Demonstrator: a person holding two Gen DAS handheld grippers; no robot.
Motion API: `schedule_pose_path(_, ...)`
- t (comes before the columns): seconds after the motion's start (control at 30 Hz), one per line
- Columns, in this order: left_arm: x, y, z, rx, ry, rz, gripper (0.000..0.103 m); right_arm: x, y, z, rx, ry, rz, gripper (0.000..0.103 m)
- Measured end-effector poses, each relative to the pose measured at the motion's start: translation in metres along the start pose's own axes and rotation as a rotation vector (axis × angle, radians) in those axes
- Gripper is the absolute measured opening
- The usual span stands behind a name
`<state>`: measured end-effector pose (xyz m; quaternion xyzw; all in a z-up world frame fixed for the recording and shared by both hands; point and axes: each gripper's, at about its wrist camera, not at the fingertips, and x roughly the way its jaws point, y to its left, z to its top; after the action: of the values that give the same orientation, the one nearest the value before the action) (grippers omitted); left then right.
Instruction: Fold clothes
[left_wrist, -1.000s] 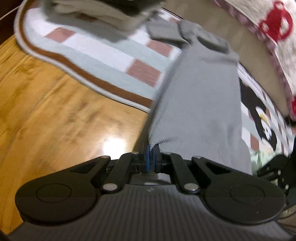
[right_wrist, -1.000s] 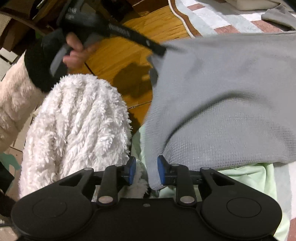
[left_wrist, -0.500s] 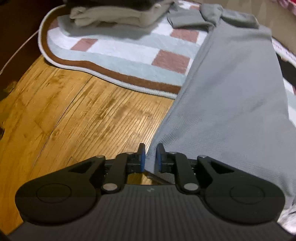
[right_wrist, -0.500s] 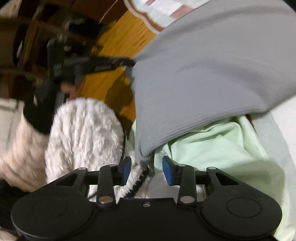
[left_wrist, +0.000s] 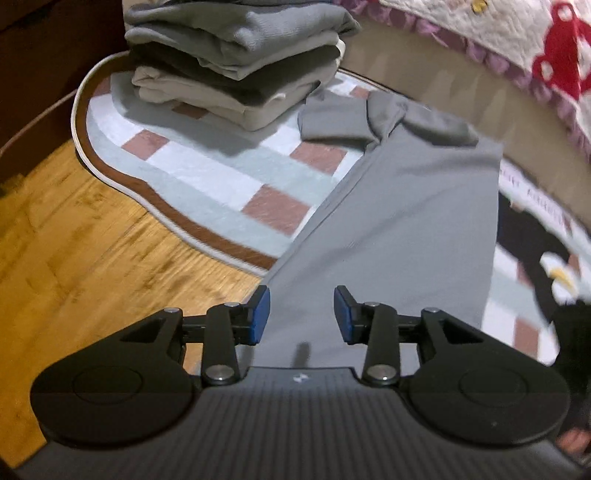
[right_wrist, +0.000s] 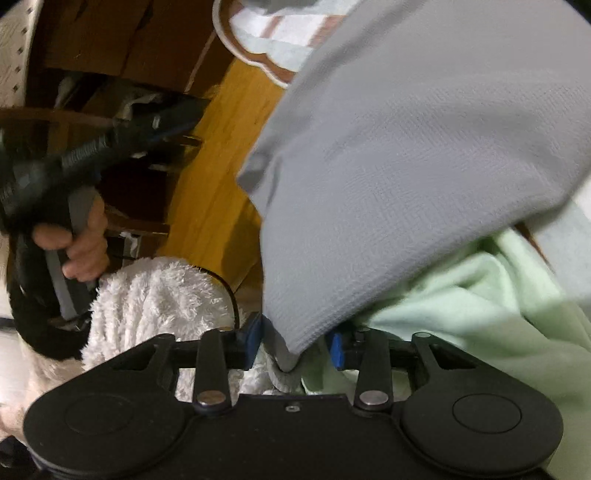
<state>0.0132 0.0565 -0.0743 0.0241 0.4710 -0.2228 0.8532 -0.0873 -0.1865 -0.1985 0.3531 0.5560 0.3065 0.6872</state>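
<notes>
A grey knit garment (left_wrist: 399, 229) lies stretched over the rug, its sleeves bunched at the far end. My left gripper (left_wrist: 301, 314) hovers above the garment's near hem. Its jaws are opening and nothing is between the blue pads. In the right wrist view the same grey garment (right_wrist: 406, 166) drapes down, and one corner (right_wrist: 291, 347) hangs between the jaws of my right gripper (right_wrist: 294, 343). Those jaws are closing, and a gap still shows at the pads.
A stack of folded clothes (left_wrist: 236, 62) stands on the checked rug (left_wrist: 207, 173) at the back left. Wooden floor (left_wrist: 74, 258) lies left, a quilted bed edge (left_wrist: 517, 44) far right. A pale green garment (right_wrist: 480, 314) lies under the grey one. A hand (right_wrist: 81, 240) and a white fluffy sleeve (right_wrist: 155, 295) are on the left.
My left gripper let go of the grey hem, opened and rose; the garment now lies flat. My right gripper rolled and dipped, and the garment's corner sits between its jaws.
</notes>
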Motion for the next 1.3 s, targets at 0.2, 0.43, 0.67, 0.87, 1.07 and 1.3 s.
schedule_pose_path(0.2, 0.031, -0.029, 0.004, 0.02, -0.027, 0.185, 0.049, 0.004, 0.014, -0.004, 0.004, 0.069, -0.028, 0.008)
schedule_pose_path(0.43, 0.059, -0.051, 0.041, -0.032, 0.015, 0.054, 0.049, 0.011, 0.026, -0.009, -0.09, 0.131, -0.107, 0.015)
schedule_pose_path(0.67, 0.092, -0.085, 0.112, -0.062, -0.085, -0.004, 0.051, -0.062, 0.047, 0.027, -0.252, -0.002, -0.22, 0.034)
schedule_pose_path(0.87, 0.156, -0.111, 0.126, -0.005, -0.179, -0.033, 0.051, -0.163, 0.025, 0.08, -0.34, -0.342, -0.557, 0.037)
schedule_pose_path(1.07, 0.207, -0.12, 0.15, 0.052, -0.219, -0.11, 0.051, -0.207, 0.014, 0.141, -0.5, -0.401, -0.806, 0.037)
schedule_pose_path(1.3, 0.243, -0.139, 0.177, 0.108, -0.203, -0.14, 0.057, -0.233, -0.008, 0.212, -0.671, -0.304, -0.926, 0.04)
